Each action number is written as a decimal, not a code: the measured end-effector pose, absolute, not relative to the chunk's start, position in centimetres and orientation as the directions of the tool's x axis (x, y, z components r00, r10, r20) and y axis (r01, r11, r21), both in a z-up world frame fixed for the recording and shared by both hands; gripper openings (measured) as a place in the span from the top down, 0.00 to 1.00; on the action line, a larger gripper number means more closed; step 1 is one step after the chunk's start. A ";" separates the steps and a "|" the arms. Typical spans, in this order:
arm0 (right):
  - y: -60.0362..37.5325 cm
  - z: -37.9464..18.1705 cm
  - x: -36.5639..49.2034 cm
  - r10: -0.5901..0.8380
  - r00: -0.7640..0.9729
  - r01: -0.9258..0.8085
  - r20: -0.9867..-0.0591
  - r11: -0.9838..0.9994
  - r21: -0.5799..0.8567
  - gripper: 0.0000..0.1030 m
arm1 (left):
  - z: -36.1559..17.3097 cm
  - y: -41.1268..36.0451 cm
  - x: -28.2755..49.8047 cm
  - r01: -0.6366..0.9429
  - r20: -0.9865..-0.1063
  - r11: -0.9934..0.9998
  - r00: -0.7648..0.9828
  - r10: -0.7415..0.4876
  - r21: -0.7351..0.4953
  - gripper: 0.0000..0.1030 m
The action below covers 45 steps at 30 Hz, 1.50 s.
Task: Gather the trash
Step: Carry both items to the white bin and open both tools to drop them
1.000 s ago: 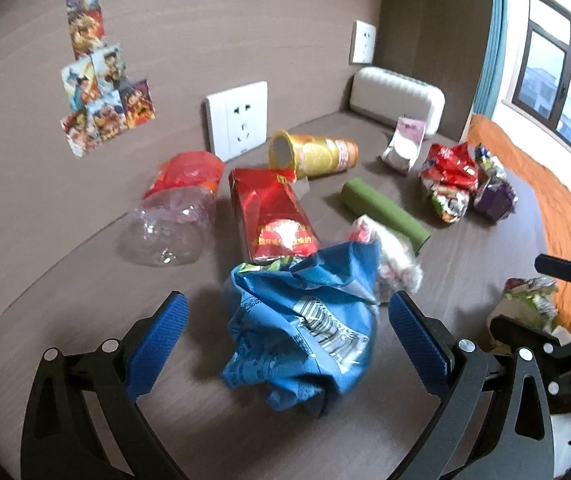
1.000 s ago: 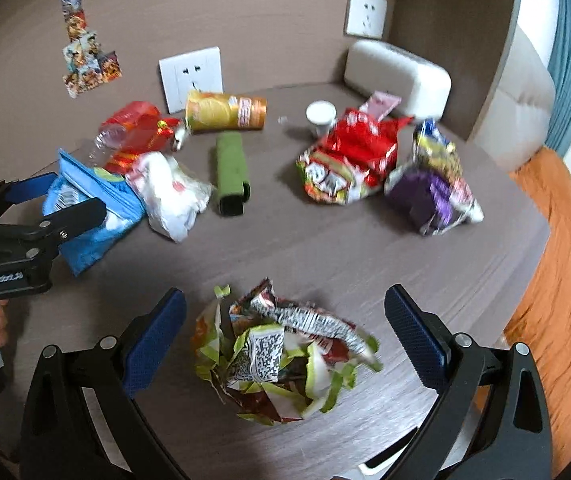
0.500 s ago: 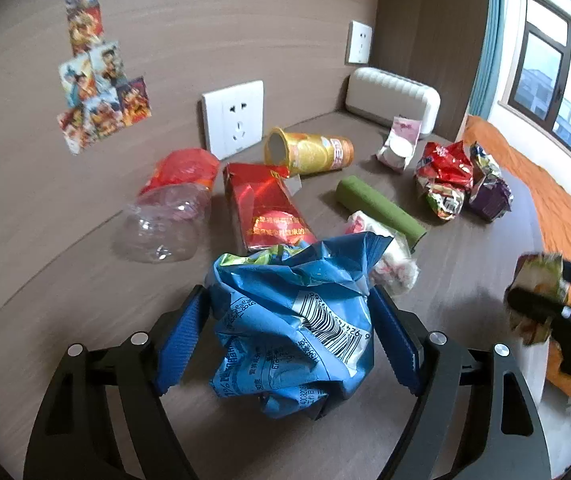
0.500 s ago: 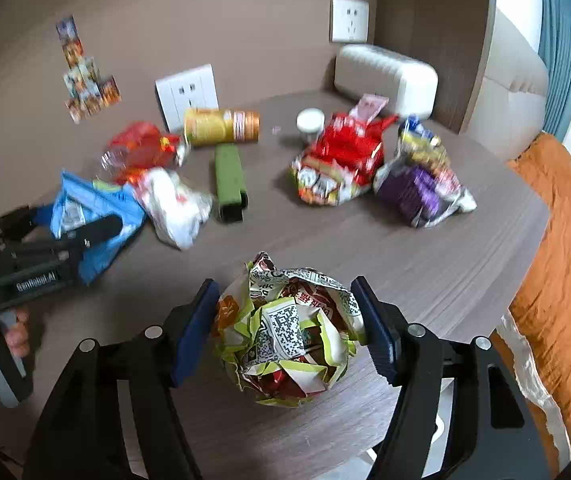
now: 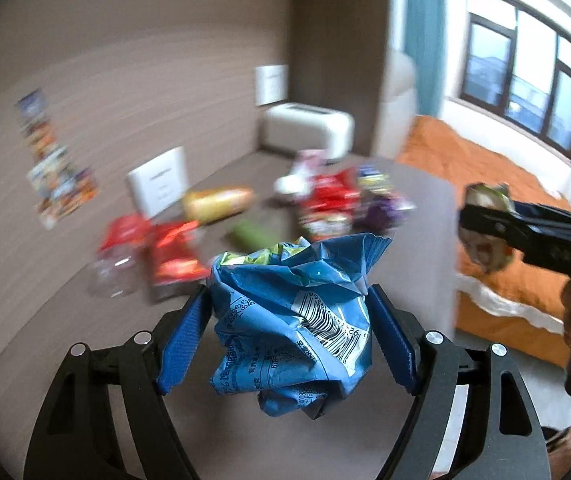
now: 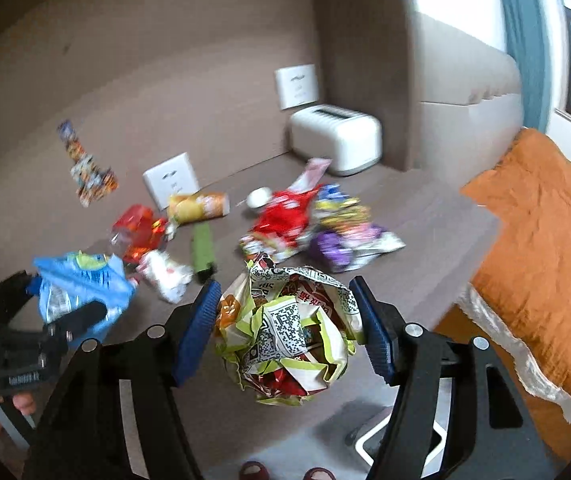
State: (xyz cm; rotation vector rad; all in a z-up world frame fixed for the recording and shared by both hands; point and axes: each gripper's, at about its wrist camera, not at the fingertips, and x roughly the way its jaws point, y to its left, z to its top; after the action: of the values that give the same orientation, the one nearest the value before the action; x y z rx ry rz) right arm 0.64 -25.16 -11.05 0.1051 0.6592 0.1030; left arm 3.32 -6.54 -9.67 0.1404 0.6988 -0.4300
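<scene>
My left gripper (image 5: 289, 332) is shut on a crumpled blue snack bag (image 5: 297, 320) and holds it lifted above the brown table (image 5: 65, 340). It also shows at the left of the right wrist view (image 6: 77, 292). My right gripper (image 6: 287, 330) is shut on a crumpled green and white wrapper (image 6: 289, 332), held up past the table's front edge. That wrapper shows at the right of the left wrist view (image 5: 485, 228). More trash lies on the table: a clear bottle (image 5: 117, 264), a red packet (image 5: 173, 260), a yellow can (image 6: 197, 206), a green tube (image 6: 202, 246), red and purple bags (image 6: 285, 216).
A white box (image 6: 337, 136) stands at the table's back corner under a wall socket (image 6: 296, 86). An orange bed (image 6: 537, 248) lies to the right. A white bin rim (image 6: 369, 446) shows on the floor below the right gripper. Stickers (image 6: 85, 168) hang on the wall.
Both grippers have lifted their bags off the table and pulled back and to the right, towards the table's edge. Both stay shut on their bags.
</scene>
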 end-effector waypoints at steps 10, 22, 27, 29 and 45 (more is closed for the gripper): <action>-38.0 -12.5 -4.4 -0.056 0.750 0.193 -0.659 0.972 0.137 0.35 | -13.3 -22.1 -0.4 0.714 -0.710 0.698 0.461 -0.532 -0.058 0.26; -47.3 -28.8 -6.1 -0.034 0.545 0.415 -0.838 0.879 0.234 0.35 | -29.2 -36.5 -1.9 0.827 -0.869 0.543 0.157 -0.469 -0.144 0.26; -49.7 -38.5 -5.2 0.010 0.475 0.508 -0.880 0.814 0.283 0.35 | -39.3 -40.1 -1.5 0.845 -0.908 0.507 0.064 -0.415 -0.172 0.26; -50.3 -42.5 -4.7 0.021 0.449 0.528 -0.893 0.800 0.284 0.35 | -42.4 -40.7 -1.4 0.845 -0.915 0.503 0.041 -0.401 -0.183 0.26; -51.7 -60.8 -4.2 0.027 0.273 0.584 -0.962 0.790 0.188 0.04 | -59.9 -41.8 -0.2 0.806 -0.949 0.556 -0.021 -0.315 -0.203 0.05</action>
State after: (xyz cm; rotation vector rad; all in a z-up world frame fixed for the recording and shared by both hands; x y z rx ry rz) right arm -4.16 -51.73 -60.82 0.5812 1.2525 -0.4039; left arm -0.25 -41.79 -59.90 0.4793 1.3039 -0.9491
